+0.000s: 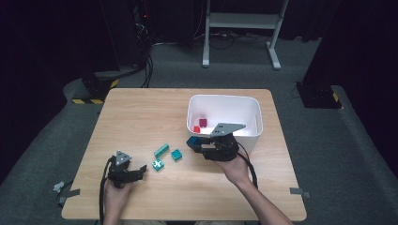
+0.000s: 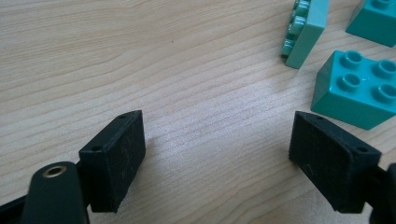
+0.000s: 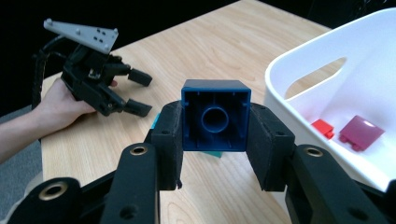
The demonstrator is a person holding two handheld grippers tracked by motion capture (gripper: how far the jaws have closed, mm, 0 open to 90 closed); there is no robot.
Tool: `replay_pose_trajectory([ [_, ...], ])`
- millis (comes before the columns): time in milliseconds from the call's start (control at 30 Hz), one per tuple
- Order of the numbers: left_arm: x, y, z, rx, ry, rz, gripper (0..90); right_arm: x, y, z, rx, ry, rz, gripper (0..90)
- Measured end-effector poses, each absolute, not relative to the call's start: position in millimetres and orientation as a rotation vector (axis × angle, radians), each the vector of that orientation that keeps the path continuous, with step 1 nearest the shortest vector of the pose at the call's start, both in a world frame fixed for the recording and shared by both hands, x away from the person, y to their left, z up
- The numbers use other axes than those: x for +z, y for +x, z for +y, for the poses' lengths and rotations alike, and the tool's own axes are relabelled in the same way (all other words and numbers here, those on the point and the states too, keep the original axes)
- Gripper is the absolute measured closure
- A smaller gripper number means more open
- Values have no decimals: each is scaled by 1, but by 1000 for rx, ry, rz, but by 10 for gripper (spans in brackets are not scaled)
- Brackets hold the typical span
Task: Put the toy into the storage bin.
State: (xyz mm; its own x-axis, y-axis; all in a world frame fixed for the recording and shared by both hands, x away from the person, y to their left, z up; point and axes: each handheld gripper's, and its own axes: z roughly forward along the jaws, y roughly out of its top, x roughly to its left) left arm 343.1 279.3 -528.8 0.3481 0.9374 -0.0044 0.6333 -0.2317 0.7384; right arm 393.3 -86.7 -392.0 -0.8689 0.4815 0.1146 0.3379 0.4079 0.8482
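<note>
My right gripper (image 1: 195, 143) is shut on a dark blue brick (image 1: 193, 141) and holds it above the table, just in front of the white bin (image 1: 224, 97). In the right gripper view the blue brick (image 3: 215, 114) sits between the pads with its hollow underside facing the camera. My left gripper (image 1: 141, 170) rests at the table's front left with its jaws wide open and nothing between them (image 2: 217, 154). Three teal bricks lie between the grippers: a long one (image 1: 161, 150), a square one (image 1: 176, 154) and another (image 1: 158, 165) nearest the left gripper.
In the bin (image 3: 369, 70) lie a red brick (image 3: 323, 128) and a dark magenta brick (image 3: 362, 132). The wooden table (image 1: 141, 117) is bare at the left and back. A metal frame (image 1: 241, 21) stands on the floor beyond it.
</note>
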Motion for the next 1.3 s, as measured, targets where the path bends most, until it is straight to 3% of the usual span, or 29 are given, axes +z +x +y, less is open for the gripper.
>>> replay_pose_trajectory([
  [1300, -529, 343, 279, 598, 1960, 1367, 188, -369, 425, -138, 1404, 938, 2363, 593],
])
